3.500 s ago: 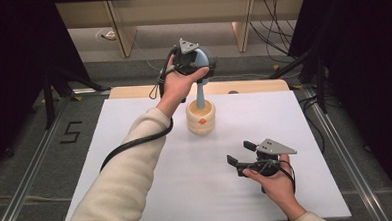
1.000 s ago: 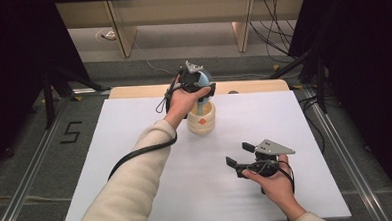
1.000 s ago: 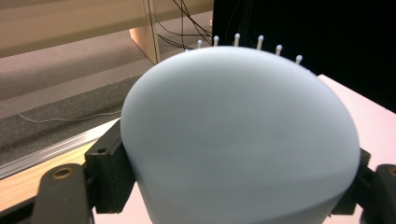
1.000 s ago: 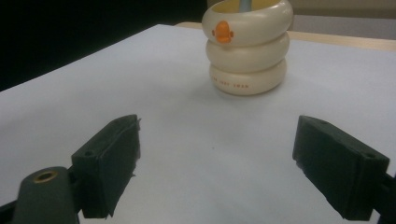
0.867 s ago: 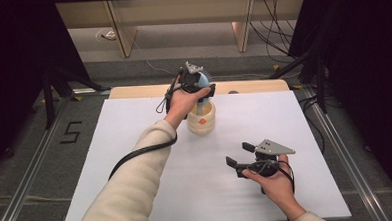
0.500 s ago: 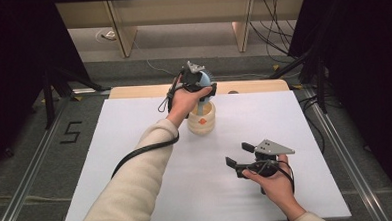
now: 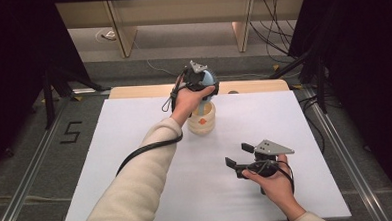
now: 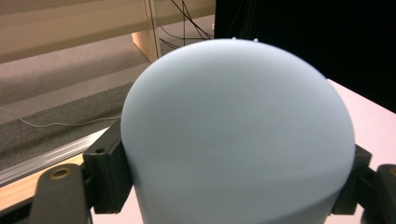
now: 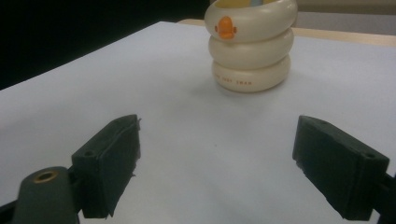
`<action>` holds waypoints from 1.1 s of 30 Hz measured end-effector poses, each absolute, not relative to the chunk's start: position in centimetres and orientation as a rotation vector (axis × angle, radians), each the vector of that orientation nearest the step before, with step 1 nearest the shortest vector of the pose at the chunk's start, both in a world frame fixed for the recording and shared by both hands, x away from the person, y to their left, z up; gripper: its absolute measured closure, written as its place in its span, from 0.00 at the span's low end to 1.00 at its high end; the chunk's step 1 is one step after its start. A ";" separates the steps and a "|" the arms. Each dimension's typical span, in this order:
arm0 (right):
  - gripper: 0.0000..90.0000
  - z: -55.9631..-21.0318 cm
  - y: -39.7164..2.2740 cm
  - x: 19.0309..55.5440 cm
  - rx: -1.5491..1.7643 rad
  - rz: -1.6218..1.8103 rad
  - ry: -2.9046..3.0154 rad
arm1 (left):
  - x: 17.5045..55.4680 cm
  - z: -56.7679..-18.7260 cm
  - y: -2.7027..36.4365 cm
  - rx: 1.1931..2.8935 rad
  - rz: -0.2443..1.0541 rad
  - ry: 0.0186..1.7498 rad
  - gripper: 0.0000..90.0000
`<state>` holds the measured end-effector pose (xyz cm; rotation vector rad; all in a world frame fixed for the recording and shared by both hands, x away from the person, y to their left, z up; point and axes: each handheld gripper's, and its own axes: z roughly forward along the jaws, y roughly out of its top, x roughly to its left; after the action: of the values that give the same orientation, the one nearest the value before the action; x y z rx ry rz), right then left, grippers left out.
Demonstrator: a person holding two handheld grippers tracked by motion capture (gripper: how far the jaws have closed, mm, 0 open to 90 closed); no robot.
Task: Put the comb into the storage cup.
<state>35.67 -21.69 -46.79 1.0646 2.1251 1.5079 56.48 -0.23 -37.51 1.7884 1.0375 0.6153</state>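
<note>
The person is lowering a pale blue dome-shaped piece point(image 7: 208, 79) onto the cream ring stack point(image 7: 202, 119), which is standing toward the far middle of the white surface point(image 7: 111, 159). The step in hand looks like seating that piece, apparently the head of a stem running down through the rings; the stem itself is mostly hiding behind the hand in the high view, so how deep it is sitting cannot be told for sure.

The left tongs point(image 7: 198, 81) are clamping the dome: in the left gripper view the two black pads are pressing against its opposite sides, standing wide because the dome point(image 8: 233, 135) is broad. The piece is hanging directly over the stack and just above its top ring.

The right tongs point(image 7: 238, 156) are resting low over the near right part of the surface, well apart from the stack. In the right gripper view their pads are standing far apart, nothing is lying between them, and the three cream rings point(image 9: 251, 46) are sitting farther off, an orange mark on the top one.

The next move is probably calling for a straight push down, keeping the dome upright and centred, then easing the left tongs off sideways without tipping the stack.
</note>
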 end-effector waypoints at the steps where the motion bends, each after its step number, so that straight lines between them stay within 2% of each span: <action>1: 0.18 -46.8 -21.7 35.7 1.063 1.508 2.125 | 56.5 -37.5 -0.3 1.788 0.618 1.034 0.23; 33: 0.18 -46.8 -21.8 35.7 1.065 1.512 2.123 | 57.1 -37.9 -1.5 1.799 0.642 1.028 0.22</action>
<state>35.69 -21.77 -46.75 1.0649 2.1233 1.5124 57.06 -1.51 -37.88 1.7989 1.0284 0.6417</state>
